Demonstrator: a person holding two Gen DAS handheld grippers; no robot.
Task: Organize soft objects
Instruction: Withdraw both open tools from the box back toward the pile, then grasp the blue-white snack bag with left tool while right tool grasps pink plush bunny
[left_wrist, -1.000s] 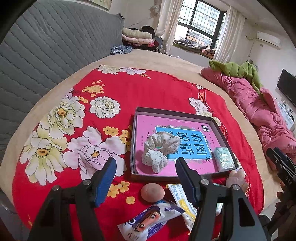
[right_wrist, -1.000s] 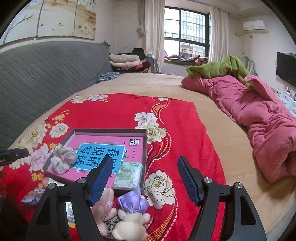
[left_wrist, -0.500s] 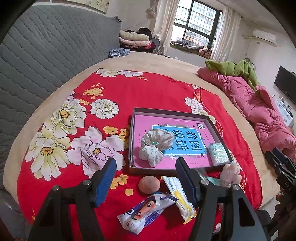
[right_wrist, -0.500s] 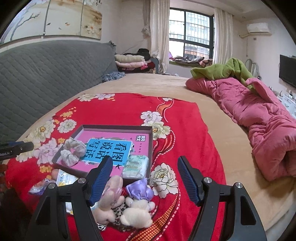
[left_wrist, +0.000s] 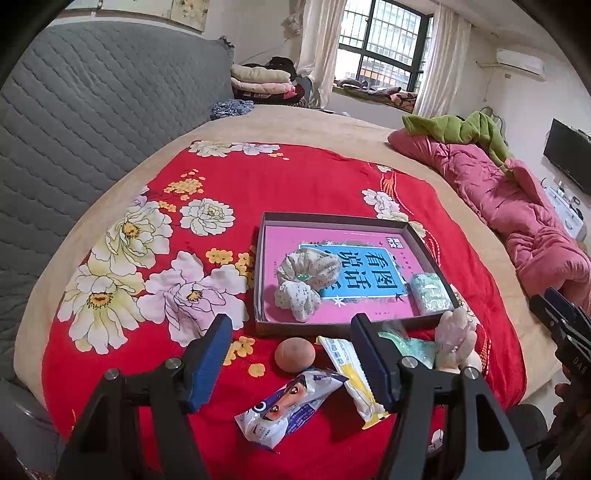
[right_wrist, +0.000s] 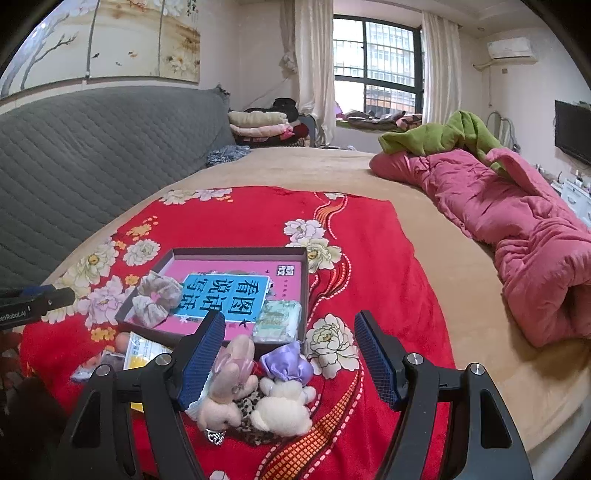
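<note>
The left claw (left_wrist: 291, 354) hangs open above a peach-coloured ball (left_wrist: 294, 355) beside the box (left_wrist: 332, 218).

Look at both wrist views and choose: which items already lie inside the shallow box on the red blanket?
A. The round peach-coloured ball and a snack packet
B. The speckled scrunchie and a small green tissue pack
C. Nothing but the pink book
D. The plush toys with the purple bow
B: the speckled scrunchie and the green tissue pack rest on the pink book inside the box.
</note>
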